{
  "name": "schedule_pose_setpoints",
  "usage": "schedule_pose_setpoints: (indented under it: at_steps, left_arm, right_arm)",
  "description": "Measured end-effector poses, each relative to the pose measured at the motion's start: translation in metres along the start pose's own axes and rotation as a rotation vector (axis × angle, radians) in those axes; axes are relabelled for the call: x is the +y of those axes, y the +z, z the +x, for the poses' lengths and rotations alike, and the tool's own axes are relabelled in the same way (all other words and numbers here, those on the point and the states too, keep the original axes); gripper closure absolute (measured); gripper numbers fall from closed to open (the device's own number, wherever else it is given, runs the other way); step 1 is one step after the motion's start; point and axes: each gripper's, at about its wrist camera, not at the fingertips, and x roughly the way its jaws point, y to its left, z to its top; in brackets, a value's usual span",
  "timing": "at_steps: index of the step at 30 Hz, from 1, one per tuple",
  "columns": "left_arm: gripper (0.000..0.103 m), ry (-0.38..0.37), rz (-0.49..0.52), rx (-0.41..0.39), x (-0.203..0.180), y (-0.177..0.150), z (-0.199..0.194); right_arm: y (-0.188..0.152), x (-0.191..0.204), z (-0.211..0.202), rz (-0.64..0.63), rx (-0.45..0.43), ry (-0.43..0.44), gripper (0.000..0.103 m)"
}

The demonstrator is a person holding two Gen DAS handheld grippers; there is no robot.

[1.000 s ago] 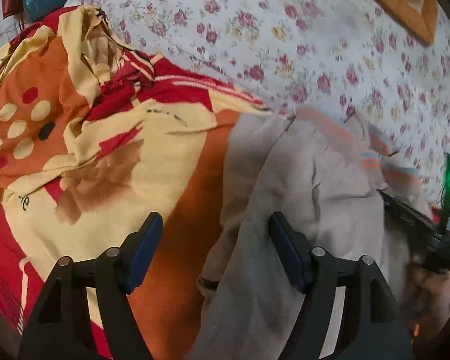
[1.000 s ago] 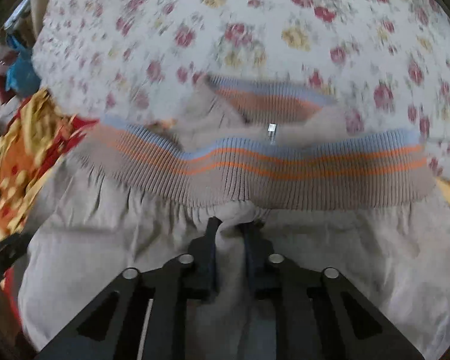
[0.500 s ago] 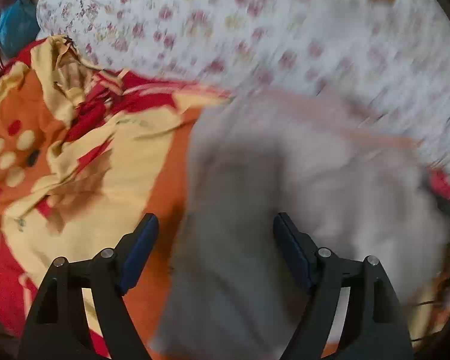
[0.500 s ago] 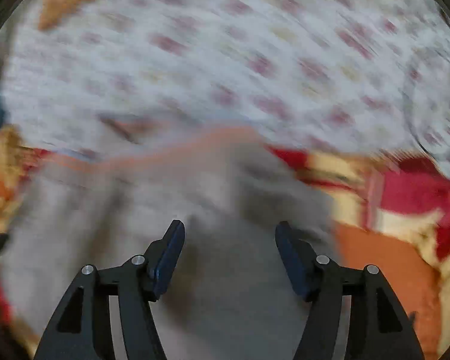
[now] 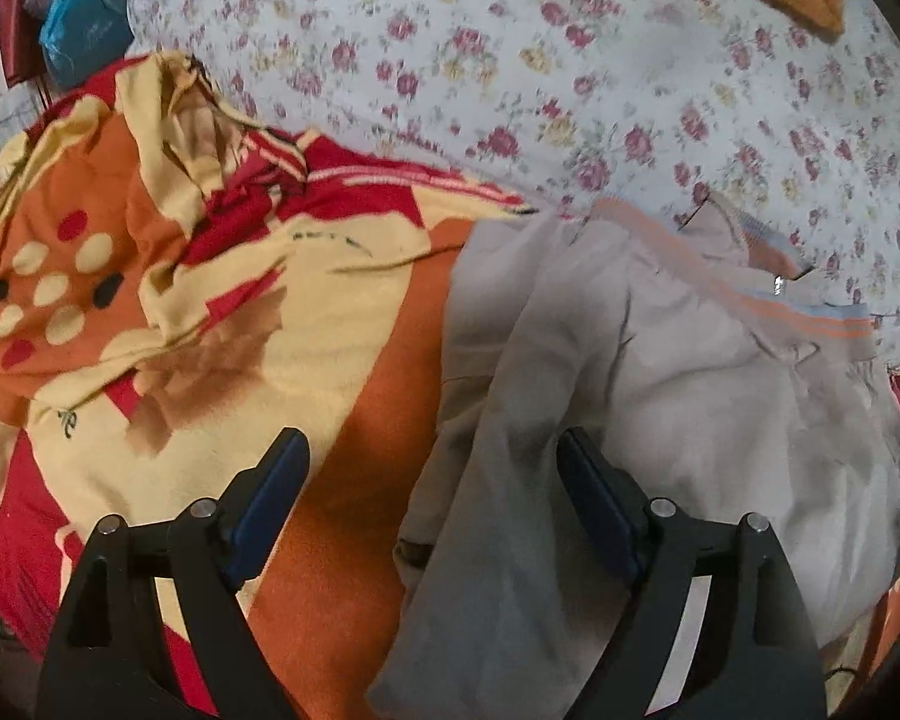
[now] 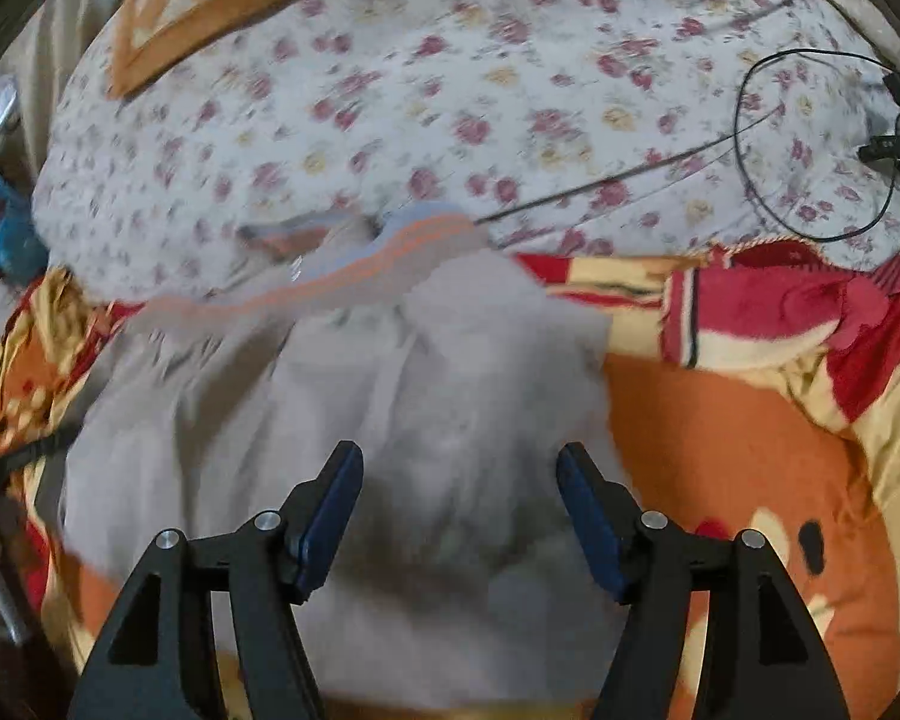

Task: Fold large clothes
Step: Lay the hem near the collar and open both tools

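A beige jacket (image 5: 690,408) lies crumpled on an orange, red and yellow blanket (image 5: 222,312) spread over the bed. Its ribbed hem (image 5: 810,318), striped grey-blue and orange, sits at the far edge, where the blanket meets a floral sheet (image 5: 570,60). A small bright zipper pull (image 5: 777,284) shows near that hem.

The left gripper (image 5: 432,492) hangs over the jacket's left edge, fingers (image 5: 273,492) spread wide and just opened further; cloth and bare blanket lie below the gap, but nothing is pinched. One fold of the jacket runs down toward the near edge of the bed between them.

The right gripper (image 6: 459,510) is above the middle of the jacket (image 6: 342,396), its fingers (image 6: 588,516) also wide, having just been opening; the fabric lies loose beneath them, unheld. That view is blurred.

A thin black cable (image 6: 810,150) loops across the sheet to the far right. An orange checked cloth (image 6: 210,6) lies on the sheet farther back. A blue bag (image 5: 84,30) sits beyond the bed's left corner.
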Motion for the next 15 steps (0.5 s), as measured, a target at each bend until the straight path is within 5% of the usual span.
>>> schedule_pose_setpoints:
  at_steps: [7, 10, 15]
  left_arm:
    - [0.018, 0.017, 0.029, -0.062, -0.007, -0.003, -0.017]
    - [0.018, 0.033, 0.043, -0.06, -0.008, -0.004, -0.016]
    - [0.018, 0.042, 0.046, -0.053, -0.008, -0.003, -0.011]
  right_arm:
    - [-0.001, 0.079, -0.006, -0.132, -0.026, 0.146, 0.037]
    - [0.002, 0.112, 0.008, -0.159, 0.007, 0.18, 0.073]
    - [-0.01, 0.14, 0.06, -0.122, 0.106, 0.198, 0.068]
